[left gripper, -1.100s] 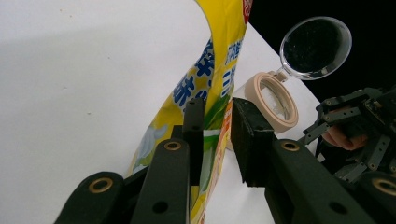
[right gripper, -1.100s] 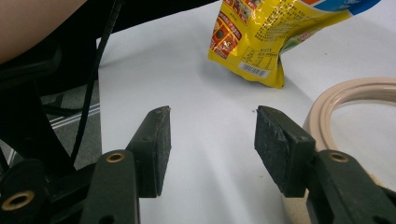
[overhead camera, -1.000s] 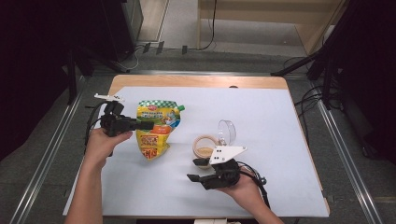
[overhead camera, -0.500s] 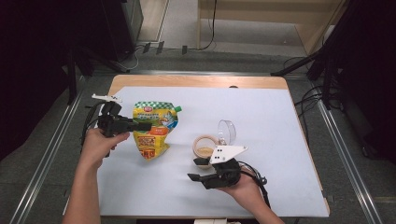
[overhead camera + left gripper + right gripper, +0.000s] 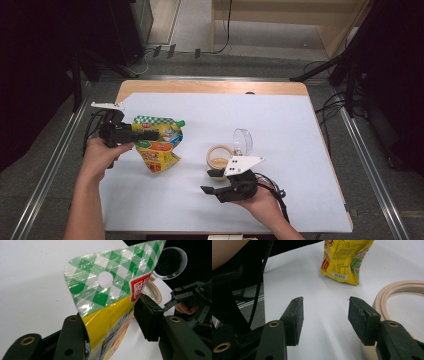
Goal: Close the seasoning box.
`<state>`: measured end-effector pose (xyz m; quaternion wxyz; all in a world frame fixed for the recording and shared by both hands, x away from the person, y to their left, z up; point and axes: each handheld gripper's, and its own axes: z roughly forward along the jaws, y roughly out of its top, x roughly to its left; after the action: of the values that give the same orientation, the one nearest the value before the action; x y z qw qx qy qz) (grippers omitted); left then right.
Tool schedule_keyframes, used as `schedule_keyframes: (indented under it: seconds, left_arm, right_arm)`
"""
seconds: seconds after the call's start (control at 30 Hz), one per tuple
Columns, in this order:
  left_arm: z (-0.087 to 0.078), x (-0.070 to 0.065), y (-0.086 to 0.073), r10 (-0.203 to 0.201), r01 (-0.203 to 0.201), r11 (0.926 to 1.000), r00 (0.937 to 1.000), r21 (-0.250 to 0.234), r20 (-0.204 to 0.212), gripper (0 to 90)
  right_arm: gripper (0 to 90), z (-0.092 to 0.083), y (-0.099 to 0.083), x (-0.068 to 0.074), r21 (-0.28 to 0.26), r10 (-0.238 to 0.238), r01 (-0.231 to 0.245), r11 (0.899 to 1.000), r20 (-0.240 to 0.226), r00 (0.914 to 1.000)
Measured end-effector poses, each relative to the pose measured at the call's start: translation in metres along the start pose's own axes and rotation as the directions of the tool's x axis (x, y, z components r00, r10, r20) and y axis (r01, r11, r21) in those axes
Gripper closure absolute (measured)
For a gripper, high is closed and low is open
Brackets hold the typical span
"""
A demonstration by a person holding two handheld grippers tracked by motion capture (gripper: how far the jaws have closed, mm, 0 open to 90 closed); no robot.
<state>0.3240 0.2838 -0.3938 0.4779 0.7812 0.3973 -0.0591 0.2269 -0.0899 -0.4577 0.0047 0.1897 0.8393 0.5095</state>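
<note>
jaws: my left gripper [image 5: 117, 325] black, blocky pads, brass-ringed pivot screws | my right gripper [image 5: 325, 320] same black jaws and brass rings | top: grey three-cornered plate with dark dots | cable: black, trailing | arms: bare, no sleeves

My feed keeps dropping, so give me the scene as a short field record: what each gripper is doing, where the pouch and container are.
left gripper: jaws have just been opening; pouch top sits between them with a gap at one pad
right gripper: jaws open, nothing between them, low over the mat beside the container
pouch: yellow with green-checked top, on the left part of the mat
container: round, beige, open
lid: clear, standing up at the container's far edge
white mat: covers the wooden table
</note>
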Motion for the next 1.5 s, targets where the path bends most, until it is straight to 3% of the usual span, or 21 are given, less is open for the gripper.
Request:
schedule_keyframes:
  seconds: [0.6,0.8,1.2,1.5]
  left_arm:
    - [-0.024,-0.02,0.013,0.014,-0.015,0.9998,0.9978,-0.012,-0.065,47.7]
    - [-0.033,-0.026,0.017,0.008,-0.012,0.9986,0.9968,-0.051,-0.079,46.1]
    - [-0.052,-0.022,0.013,-0.027,0.014,0.996,0.9885,-0.088,-0.148,46.3]
    - [-0.064,-0.007,0.003,-0.073,0.049,0.9925,0.9721,-0.112,-0.223,45.7]
  right_arm:
    - [49.2,-0.01,0.003,-0.005,0.014,0.02,-0.021,1.0,0.028,0.9994]
    - [49.4,-0.014,0.004,-0.005,0.017,0.024,-0.025,1.0,0.035,0.9991]
    - [49.9,-0.019,0.005,-0.006,0.03,0.016,-0.017,0.999,0.043,0.999]
    - [51.5,-0.035,0.003,-0.009,0.021,0.026,-0.027,0.999,0.061,0.9978]
